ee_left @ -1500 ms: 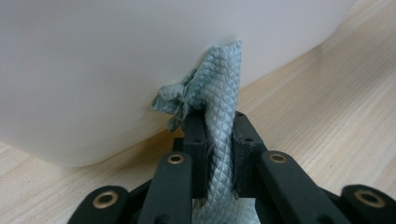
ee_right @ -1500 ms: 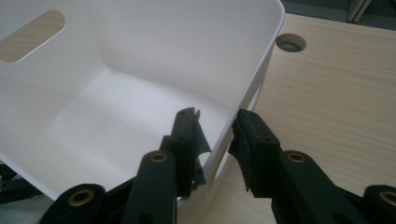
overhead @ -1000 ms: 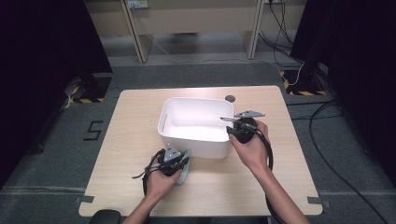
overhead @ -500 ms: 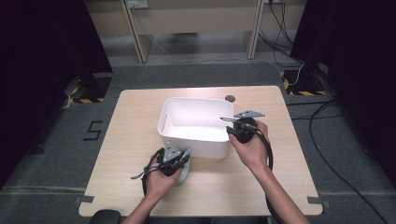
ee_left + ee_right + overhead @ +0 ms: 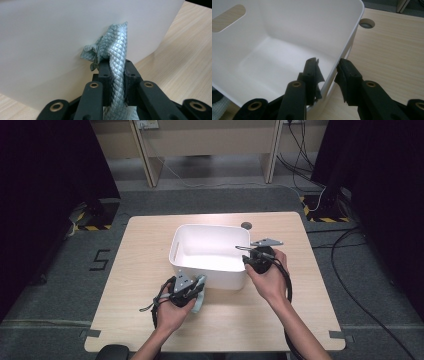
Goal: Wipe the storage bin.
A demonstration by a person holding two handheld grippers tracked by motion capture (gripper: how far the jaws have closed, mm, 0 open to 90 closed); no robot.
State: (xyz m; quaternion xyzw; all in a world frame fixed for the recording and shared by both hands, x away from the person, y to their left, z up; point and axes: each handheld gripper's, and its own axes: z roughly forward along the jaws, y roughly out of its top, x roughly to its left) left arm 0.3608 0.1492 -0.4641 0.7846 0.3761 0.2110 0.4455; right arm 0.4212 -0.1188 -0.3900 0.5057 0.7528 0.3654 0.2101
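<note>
White plastic makes the tub point(image 5: 210, 254), which sits in the middle of the wooden bench point(image 5: 125, 270) in the high view. The left tool point(image 5: 186, 291) is at the tub's near wall and has a pale green cloth point(image 5: 200, 292) in it. The right tool point(image 5: 254, 261) is at the tub's right wall, near its front corner.

From the left tool view, the jaws are squeezed tight on the cloth point(image 5: 116, 62). The cloth's bunched top touches the tub's outer wall point(image 5: 50, 45).

From the right tool view, the right tool point(image 5: 327, 72) has one jaw inside the tub and one outside. The tub's rim point(image 5: 352, 37) sits between them. Whether the pads press on it is not clear.
</note>
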